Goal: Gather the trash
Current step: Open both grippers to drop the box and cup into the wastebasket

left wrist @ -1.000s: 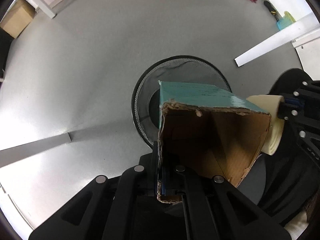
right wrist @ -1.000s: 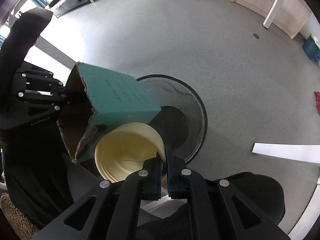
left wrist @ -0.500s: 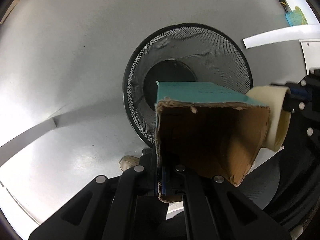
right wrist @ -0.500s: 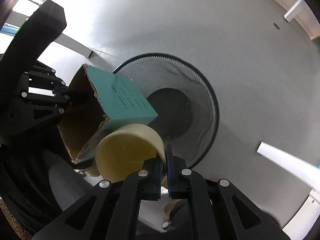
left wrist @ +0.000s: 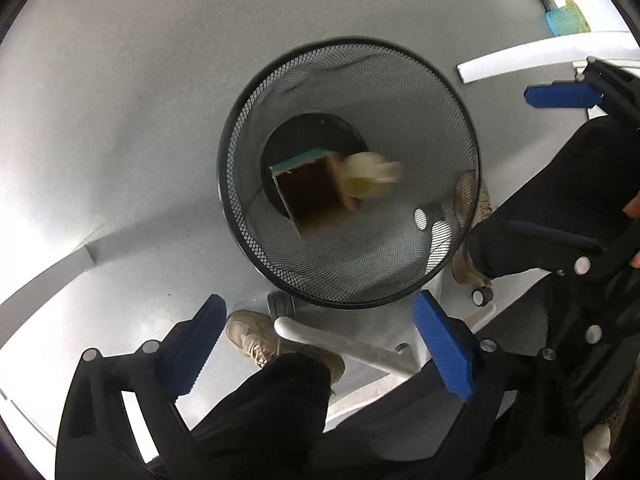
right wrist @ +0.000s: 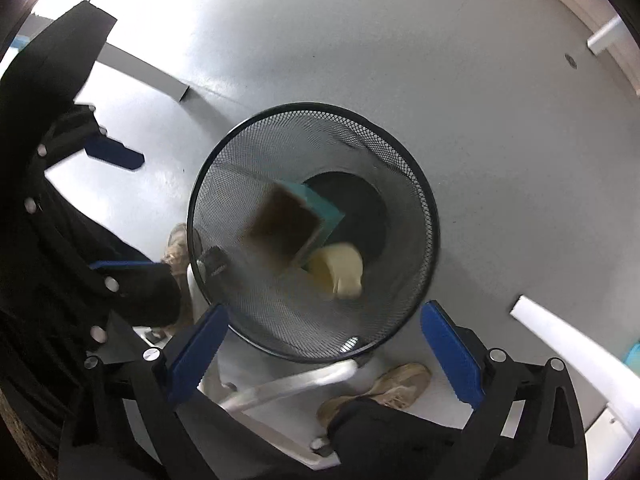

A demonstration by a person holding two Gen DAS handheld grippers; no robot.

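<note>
A black mesh waste basket [left wrist: 448,92] stands on the grey floor below both grippers; it also shows in the right wrist view [right wrist: 416,184]. A torn teal cardboard box [left wrist: 310,196] and a cream paper cup [left wrist: 370,180] are inside the basket, blurred, falling free. They also show in the right wrist view, the box [right wrist: 288,228] and the cup [right wrist: 340,270]. My left gripper [left wrist: 320,344] is open and empty above the basket's near rim. My right gripper [right wrist: 326,352] is open and empty above the basket too.
The person's legs and tan shoes [left wrist: 256,336] stand right beside the basket, with a chair base and castors [left wrist: 282,306]. White table legs [left wrist: 536,62] lie to the right. A teal dustpan [left wrist: 566,20] sits at the far right.
Both grippers opened. The box left the left gripper and the cup left the right gripper; both dropped into the basket.
</note>
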